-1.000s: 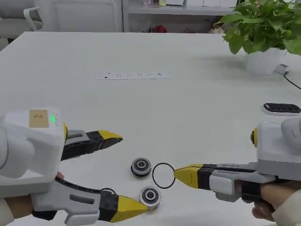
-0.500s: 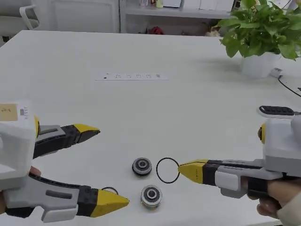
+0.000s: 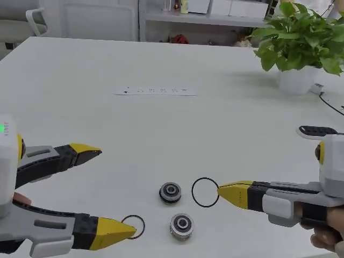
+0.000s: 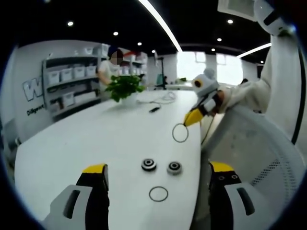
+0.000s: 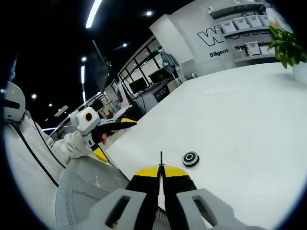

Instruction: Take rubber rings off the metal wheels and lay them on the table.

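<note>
White table (image 3: 161, 123) bare beyond two metal wheels (image 3: 170, 192) near front edge. Rubber ring (image 3: 205, 192) pinched in closed right gripper (image 3: 228, 192), seemingly lifted. Left gripper (image 3: 115, 191) spread wide, empty; second ring (image 3: 133, 226) laid beside lower jaw.

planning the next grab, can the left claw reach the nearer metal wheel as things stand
Probably yes: the left claw is open, the wheel sits just ahead, and only a loose ring lies flat between.
</note>
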A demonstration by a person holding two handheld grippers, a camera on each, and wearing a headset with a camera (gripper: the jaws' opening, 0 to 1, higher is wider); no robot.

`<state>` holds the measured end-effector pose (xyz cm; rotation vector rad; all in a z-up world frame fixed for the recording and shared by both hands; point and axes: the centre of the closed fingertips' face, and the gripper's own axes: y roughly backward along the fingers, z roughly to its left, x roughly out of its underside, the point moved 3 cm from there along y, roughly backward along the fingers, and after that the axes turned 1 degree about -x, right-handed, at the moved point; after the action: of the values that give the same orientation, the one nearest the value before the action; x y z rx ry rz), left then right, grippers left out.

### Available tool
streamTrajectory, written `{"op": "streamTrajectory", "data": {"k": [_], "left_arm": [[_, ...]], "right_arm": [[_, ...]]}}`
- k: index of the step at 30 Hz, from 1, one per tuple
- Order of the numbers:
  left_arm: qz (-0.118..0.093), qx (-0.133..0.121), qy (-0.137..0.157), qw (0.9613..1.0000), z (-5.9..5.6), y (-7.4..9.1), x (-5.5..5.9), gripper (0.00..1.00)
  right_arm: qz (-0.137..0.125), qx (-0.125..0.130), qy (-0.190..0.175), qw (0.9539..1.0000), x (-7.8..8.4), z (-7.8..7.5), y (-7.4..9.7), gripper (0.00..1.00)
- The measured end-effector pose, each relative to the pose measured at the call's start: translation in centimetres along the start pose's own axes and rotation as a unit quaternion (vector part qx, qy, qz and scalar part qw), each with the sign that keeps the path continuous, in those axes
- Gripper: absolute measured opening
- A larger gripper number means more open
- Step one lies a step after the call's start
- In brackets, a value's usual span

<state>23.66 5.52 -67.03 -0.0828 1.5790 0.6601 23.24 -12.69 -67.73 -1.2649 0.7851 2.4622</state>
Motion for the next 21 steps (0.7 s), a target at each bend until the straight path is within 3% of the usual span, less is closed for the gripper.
{"op": "streamTrajectory", "data": {"k": [5,12,21], "left_arm": [[-0.005,-0.006,0.012,0.9999,0.5,1.0,0.4,0.87],[-0.015,-0.005,0.017,0.9997,0.4,1.8,0.5,0.87],[-0.026,-0.015,0.015,0.9994,0.8,2.8,0.7,0.88]], "right_arm": [[-0.003,0.008,0.007,0.9999,-0.5,0.5,0.2,0.0],[-0.011,0.012,0.012,0.9998,-1.1,1.4,0.4,0.0],[0.014,0.001,0.045,0.9989,-1.4,2.9,-0.8,0.0]]}}
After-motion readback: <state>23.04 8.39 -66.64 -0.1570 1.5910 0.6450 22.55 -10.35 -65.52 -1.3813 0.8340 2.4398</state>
